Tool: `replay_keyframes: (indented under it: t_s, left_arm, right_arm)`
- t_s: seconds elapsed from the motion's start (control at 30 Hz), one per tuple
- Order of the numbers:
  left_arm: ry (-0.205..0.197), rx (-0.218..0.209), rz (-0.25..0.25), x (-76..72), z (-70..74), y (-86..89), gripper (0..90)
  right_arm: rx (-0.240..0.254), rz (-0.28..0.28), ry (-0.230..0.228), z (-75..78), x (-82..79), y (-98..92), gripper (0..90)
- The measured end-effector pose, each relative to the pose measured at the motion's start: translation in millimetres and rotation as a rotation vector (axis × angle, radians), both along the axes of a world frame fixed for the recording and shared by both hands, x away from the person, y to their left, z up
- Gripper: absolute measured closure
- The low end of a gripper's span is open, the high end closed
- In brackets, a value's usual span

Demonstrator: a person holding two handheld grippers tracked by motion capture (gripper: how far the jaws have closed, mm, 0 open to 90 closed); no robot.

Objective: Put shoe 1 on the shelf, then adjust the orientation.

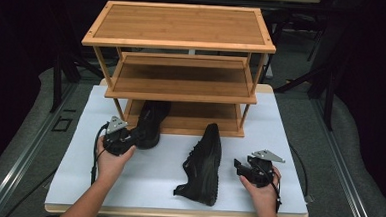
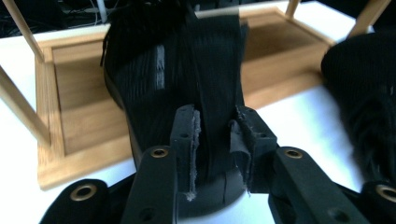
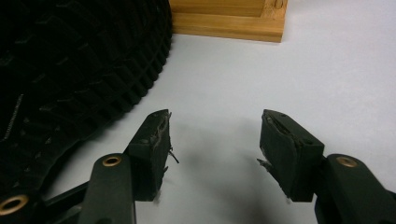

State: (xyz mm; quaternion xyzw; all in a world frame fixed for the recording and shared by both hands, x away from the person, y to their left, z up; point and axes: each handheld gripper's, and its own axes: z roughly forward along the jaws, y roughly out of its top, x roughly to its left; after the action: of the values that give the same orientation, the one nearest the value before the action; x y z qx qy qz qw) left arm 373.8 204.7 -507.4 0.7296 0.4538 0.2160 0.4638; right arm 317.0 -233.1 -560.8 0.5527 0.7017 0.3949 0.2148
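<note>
- Left gripper (image 2: 214,140): its jaws are closed on the heel of the black shoe (image 2: 187,70), one pad on each side of the heel tab; the shoe runs straight ahead of the jaws, toe toward the rack.
- High view of the same hold: the left gripper (image 1: 122,139) sits at the heel end of the black shoe (image 1: 150,121), whose toe already reaches onto the bottom shelf (image 1: 200,116) of the wooden shoe rack (image 1: 180,25).
- Right gripper (image 3: 212,149): jaws apart with bare white tabletop (image 3: 280,84) between them; it holds nothing. The ribbed sole of the second shoe (image 3: 70,70) lies just beside its own left jaw.
- High view: the right gripper (image 1: 252,170) rests near the second shoe (image 1: 205,162), which lies on its side on the table, ahead and to the gripper's left.
- Rack contents: the top and middle shelves (image 1: 180,80) are bare; the bottom shelf carries only the front part of the held shoe.
- Risk, as a judgement: the hold is on a narrow, soft heel tab, so the shoe may twist or slip from the pads if pushed forward quickly.
- Risk: the sole could catch on the raised front lip of the bottom shelf and tip the shoe, or nudge the light rack.
</note>
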Motion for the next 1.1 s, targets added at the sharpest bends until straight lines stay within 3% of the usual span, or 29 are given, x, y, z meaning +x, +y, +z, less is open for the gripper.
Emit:
replay_keyframes:
  t_s: [0.07,0.1,0.27,0.5,0.57,0.7,0.83,0.87,1.0,1.1]
  left_arm:
    - [0.02,-0.019,0.013,7.3,0.9,-1.5,71.4]
    - [0.014,-0.005,0.026,12.1,-0.2,-3.4,71.6]
    - [0.019,-0.02,0.046,24.0,-1.0,-9.8,71.7]
    - [0.037,-0.032,0.041,38.2,-0.9,-17.6,70.5]
    - [0.033,-0.053,0.042,38.3,-1.4,-17.7,68.4]
    - [0.02,-0.034,0.038,28.3,0.8,-15.9,66.1]
    - [0.027,-0.027,0.021,13.6,4.1,0.3,62.2]
    - [0.032,-0.028,0.022,10.6,4.5,4.2,61.0]
    - [0.042,-0.06,0.01,-8.1,2.7,27.8,56.9]
    - [0.042,-0.093,-0.022,-17.3,-2.4,39.4,52.0]
  right_arm:
    - [0.001,-0.002,0.002,-0.2,0.2,-0.4,42.3]
    - [0.002,-0.002,0.002,-0.2,0.2,-0.5,42.4]
    - [0.004,0.002,0.001,-0.2,0.0,-0.8,42.4]
    - [0.001,0.007,-0.001,0.2,-0.3,-0.3,42.2]
    - [-0.002,0.004,-0.006,0.9,-0.9,-0.2,42.0]
    - [-0.012,0.013,-0.023,4.1,-2.7,1.9,40.9]
    - [-0.018,0.051,-0.035,10.5,-5.0,8.1,40.3]
    - [-0.04,0.037,-0.034,12.8,-6.2,11.3,40.4]
    - [-0.028,0.12,-0.006,22.1,-7.3,22.8,40.5]
    - [-0.049,0.157,-0.031,34.3,-10.4,34.9,41.7]
